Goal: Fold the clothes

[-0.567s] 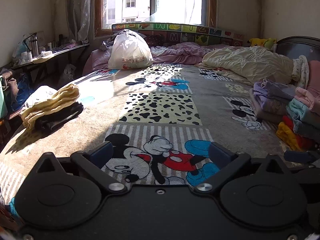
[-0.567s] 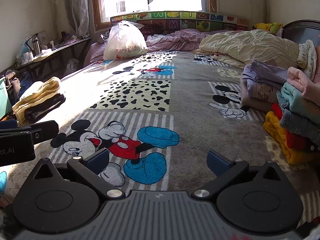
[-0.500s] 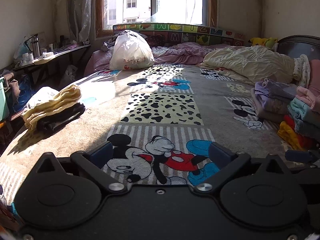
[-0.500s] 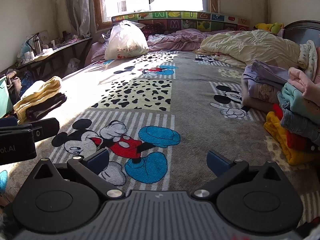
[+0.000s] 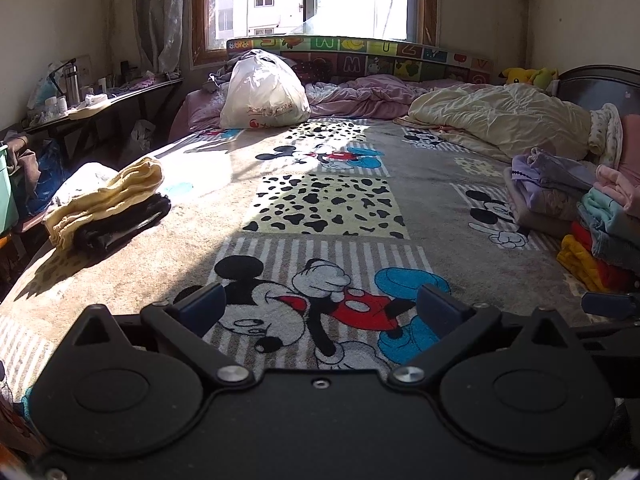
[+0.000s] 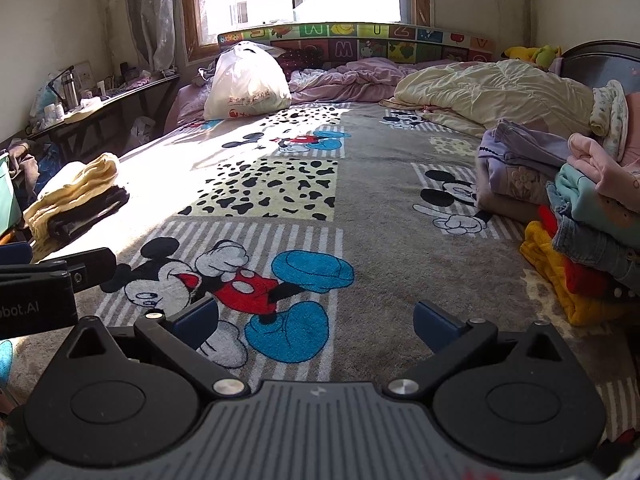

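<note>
Left wrist view: left gripper [image 5: 320, 308] at the bottom of the frame, jaws spread wide, nothing between them, hovering over the cartoon-mouse blanket [image 5: 328, 208]. Since half a second ago the view has crept slightly forward and up; otherwise nothing moved. No garment is picked up, so I judge this as the gap between two items, not a fold in progress. Folded pile [image 5: 108, 208] sits at middle left: yellow piece on top of black, edges fairly square, in full sun. Unsorted stack of clothes [image 5: 592, 236] at right edge: purple, teal, red, yellow, loosely heaped. White plastic bag [image 5: 264, 92] upper centre, below the window.

Right wrist view: right gripper [image 6: 316, 320] bottom centre, also released and empty, over the same blanket. Framing barely shifted from a moment ago. The left gripper shows as a black bar at lower left. Clothes stack is close at the right edge, layers slumped and uneven, pink piece on top. Folded pile at middle left. Likely next grab comes from the right stack.
</note>
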Motion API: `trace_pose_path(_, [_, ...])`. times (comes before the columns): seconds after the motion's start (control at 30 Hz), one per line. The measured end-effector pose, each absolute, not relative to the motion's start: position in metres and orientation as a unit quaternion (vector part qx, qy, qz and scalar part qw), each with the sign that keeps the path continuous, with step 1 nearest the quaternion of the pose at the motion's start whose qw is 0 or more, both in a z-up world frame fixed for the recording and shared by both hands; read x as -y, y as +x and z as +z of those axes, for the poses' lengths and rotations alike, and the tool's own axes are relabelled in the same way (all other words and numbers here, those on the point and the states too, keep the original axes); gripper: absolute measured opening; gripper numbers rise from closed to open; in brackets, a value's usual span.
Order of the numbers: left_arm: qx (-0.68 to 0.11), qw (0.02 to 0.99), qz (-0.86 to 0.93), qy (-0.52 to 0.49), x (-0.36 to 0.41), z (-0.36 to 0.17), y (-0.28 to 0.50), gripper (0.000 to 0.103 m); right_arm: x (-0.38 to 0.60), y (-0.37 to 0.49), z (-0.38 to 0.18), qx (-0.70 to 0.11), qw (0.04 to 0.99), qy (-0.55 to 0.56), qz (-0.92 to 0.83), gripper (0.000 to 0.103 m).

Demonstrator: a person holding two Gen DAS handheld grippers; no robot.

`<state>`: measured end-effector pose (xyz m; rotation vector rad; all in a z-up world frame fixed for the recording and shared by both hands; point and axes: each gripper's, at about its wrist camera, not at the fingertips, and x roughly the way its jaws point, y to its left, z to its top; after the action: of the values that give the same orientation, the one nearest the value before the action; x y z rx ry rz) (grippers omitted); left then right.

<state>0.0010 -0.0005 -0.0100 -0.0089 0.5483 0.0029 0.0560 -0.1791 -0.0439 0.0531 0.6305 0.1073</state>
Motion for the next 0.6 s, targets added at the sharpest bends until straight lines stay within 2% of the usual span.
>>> trace_pose_path(0.6, [-0.284, 0.959, -0.003, -0.009, 0.0, -0.021, 0.007, 0.103, 0.182, 0.061, -0.048, -0.316, 0.947, 0.025, 0.045, 0.103])
